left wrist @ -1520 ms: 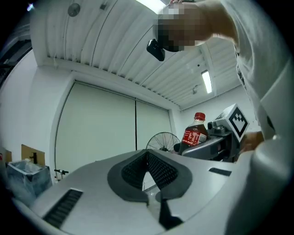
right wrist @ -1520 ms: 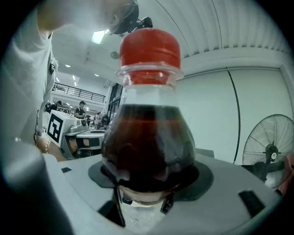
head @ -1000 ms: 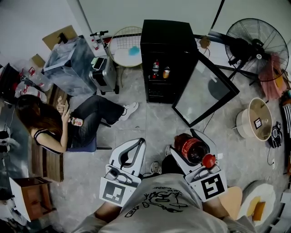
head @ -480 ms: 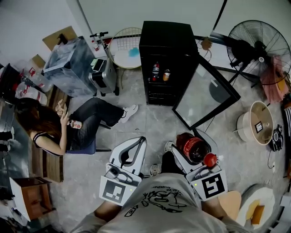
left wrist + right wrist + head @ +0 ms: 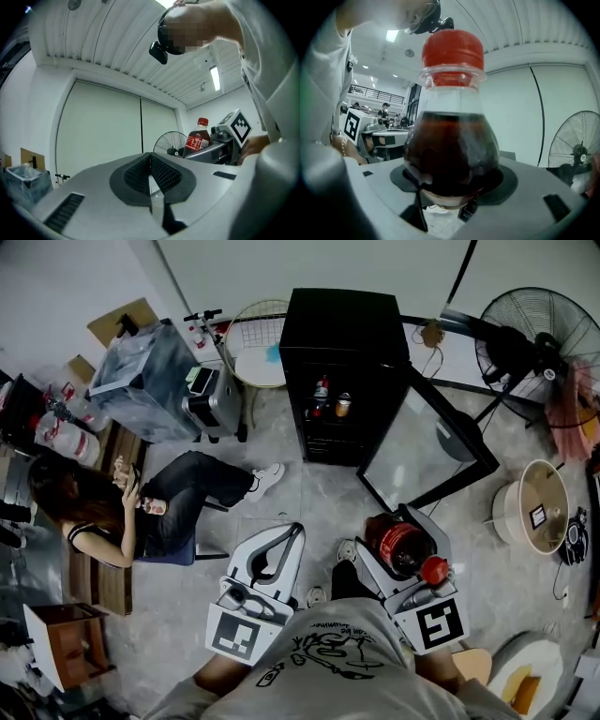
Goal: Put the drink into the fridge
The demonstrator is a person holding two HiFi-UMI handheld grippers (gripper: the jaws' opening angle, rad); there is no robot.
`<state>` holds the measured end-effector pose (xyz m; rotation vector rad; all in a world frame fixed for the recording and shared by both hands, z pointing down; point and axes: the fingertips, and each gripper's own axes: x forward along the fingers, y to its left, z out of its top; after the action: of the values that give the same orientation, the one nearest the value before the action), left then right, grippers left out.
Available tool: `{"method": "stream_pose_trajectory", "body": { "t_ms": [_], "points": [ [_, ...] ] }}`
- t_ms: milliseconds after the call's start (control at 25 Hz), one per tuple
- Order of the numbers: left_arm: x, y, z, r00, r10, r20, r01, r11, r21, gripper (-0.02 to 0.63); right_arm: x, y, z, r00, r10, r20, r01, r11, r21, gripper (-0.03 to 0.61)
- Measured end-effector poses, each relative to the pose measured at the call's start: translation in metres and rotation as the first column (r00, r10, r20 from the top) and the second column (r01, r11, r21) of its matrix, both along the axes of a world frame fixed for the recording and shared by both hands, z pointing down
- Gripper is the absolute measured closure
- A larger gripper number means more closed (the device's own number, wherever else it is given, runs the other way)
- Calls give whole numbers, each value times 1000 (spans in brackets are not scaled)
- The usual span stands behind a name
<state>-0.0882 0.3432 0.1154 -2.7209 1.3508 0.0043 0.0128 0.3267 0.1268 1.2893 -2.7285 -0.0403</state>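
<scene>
Right tongs (image 5: 396,527) clenched on bottle (image 5: 403,547), left tongs (image 5: 291,532) closed, empty. I'd keep it upright, aim for fridge (image 5: 342,334) shelf.

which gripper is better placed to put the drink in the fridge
Right. The right gripper holds the bottle, and the fridge door stands open ahead; the left gripper is shut and empty.

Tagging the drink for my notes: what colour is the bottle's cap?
Red. The cap of the bottle shows best in the right gripper view.

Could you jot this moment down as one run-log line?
right gripper: holding cola bottle | left gripper: shut, empty | fridge: door open
</scene>
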Motion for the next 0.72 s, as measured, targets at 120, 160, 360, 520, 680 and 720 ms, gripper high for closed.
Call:
{"method": "stream_pose_trajectory", "body": {
  "t_ms": [120, 160, 360, 520, 680, 720],
  "points": [
    [8, -19, -1, 1000, -10, 4, 10, 1000, -4, 594, 8, -20, 0, 1000, -7, 6, 7, 1000, -2, 268],
    [11, -25, -1, 1000, -11, 5, 11, 1000, -6, 594, 11, -26, -1, 1000, -9, 8, 9, 1000, -3, 268],
    [29, -53, -3, 1000, -9, 11, 9, 1000, -9, 594, 28, -54, -2, 1000, -14, 13, 14, 1000, -10, 268],
    [44, -75, -6, 1000, -5, 8, 5, 1000, -8, 594, 42, -75, -1, 1000, -10, 13, 10, 1000, -19, 268],
    [59, -95, -6, 1000, 0, 14, 0, 1000, -9, 594, 57, -95, -1, 1000, -9, 16, 9, 1000, -20, 268],
    [63, -100, -5, 1000, 0, 16, 0, 1000, -11, 594, 60, -100, -1, 1000, -11, 16, 11, 1000, -20, 268]
  ]
}}
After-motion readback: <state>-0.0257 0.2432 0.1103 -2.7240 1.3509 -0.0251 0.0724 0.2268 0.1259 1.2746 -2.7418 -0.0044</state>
